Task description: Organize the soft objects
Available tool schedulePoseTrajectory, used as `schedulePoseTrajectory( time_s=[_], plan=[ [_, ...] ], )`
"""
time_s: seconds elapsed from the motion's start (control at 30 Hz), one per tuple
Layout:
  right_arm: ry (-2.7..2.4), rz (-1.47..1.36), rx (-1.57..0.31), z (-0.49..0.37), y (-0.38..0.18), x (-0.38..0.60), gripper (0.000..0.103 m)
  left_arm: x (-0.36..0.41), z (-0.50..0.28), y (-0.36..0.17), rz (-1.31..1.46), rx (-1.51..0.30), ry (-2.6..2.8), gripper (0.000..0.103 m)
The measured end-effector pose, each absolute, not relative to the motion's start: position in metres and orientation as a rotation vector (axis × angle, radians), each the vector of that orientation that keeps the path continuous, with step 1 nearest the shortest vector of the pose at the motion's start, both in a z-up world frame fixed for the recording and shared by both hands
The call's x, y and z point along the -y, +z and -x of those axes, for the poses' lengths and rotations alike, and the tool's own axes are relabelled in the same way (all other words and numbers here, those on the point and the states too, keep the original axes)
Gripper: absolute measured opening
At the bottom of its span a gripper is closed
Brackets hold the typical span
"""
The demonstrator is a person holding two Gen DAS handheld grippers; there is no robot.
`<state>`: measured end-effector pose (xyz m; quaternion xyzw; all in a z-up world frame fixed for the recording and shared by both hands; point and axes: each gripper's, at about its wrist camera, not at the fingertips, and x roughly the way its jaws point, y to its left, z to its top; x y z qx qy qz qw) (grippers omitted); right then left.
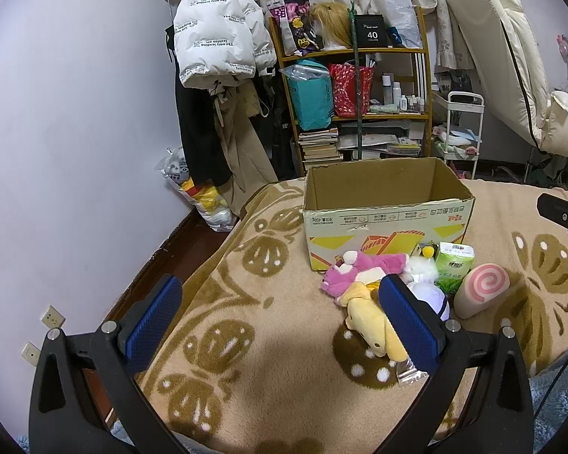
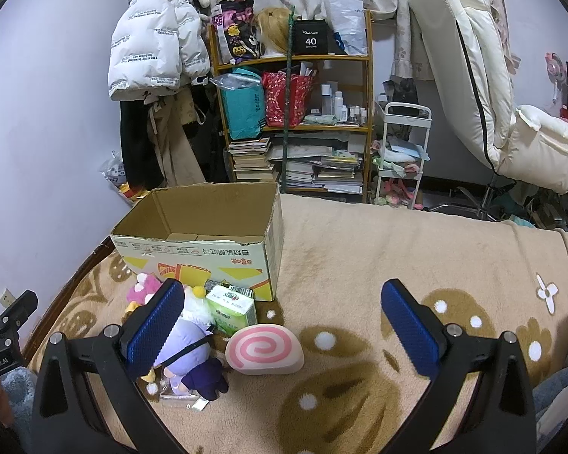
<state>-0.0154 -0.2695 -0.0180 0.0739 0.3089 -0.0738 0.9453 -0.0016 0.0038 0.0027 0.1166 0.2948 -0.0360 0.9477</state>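
An open cardboard box [image 1: 386,208] [image 2: 204,242] stands on the beige blanket; what shows of its inside is bare. In front of it lies a heap of soft things: a pink plush [image 1: 356,270] [image 2: 144,289], a yellow plush [image 1: 371,325], a purple plush [image 2: 193,359] [image 1: 433,295], a green tissue pack [image 1: 452,265] [image 2: 233,308] and a pink swirl cushion [image 1: 479,289] [image 2: 263,350]. My left gripper [image 1: 280,312] hangs open above the blanket, left of the heap. My right gripper [image 2: 284,319] is open above the swirl cushion, holding nothing.
The bed's blanket [image 2: 397,265] stretches right of the box. Behind stand a wooden shelf [image 1: 354,106] of bags and books, hanging coats [image 1: 216,38], a white cart [image 2: 401,151] and a cream chair [image 2: 492,87]. A plastic wrapper [image 1: 407,369] lies by the yellow plush.
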Motion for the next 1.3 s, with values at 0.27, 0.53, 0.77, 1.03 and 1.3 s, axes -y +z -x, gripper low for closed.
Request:
schedulePoseTrajectory(
  time_s=[0.27,0.53,0.77,1.03,1.3],
  plan=[
    [-0.166,-0.15,-0.621,0.0176,-0.0171,0.2719,0.103,-0.004,0.0017,0.0015,-0.238,-0.604,-0.074,0.102],
    [-0.171,-0.152,-0.622,0.0186,-0.0154,0.2773,0.103,-0.0038,0.0014,0.0014,-0.239,-0.603,-0.075,0.102],
    [-0.169,-0.155,-0.624,0.0194,-0.0156,0.2784,0.103,-0.0037,0.0013,0.0012,-0.239,-0.603,-0.074,0.102],
    [-0.167,-0.157,-0.619,0.0193,-0.0161,0.2767,0.103,-0.0038,0.0011,0.0012,-0.239,-0.604,-0.074,0.102],
    [-0.168,-0.158,-0.62,0.0193,-0.0164,0.2759,0.103,-0.0035,0.0012,0.001,-0.24,-0.604,-0.074,0.102]
  ],
)
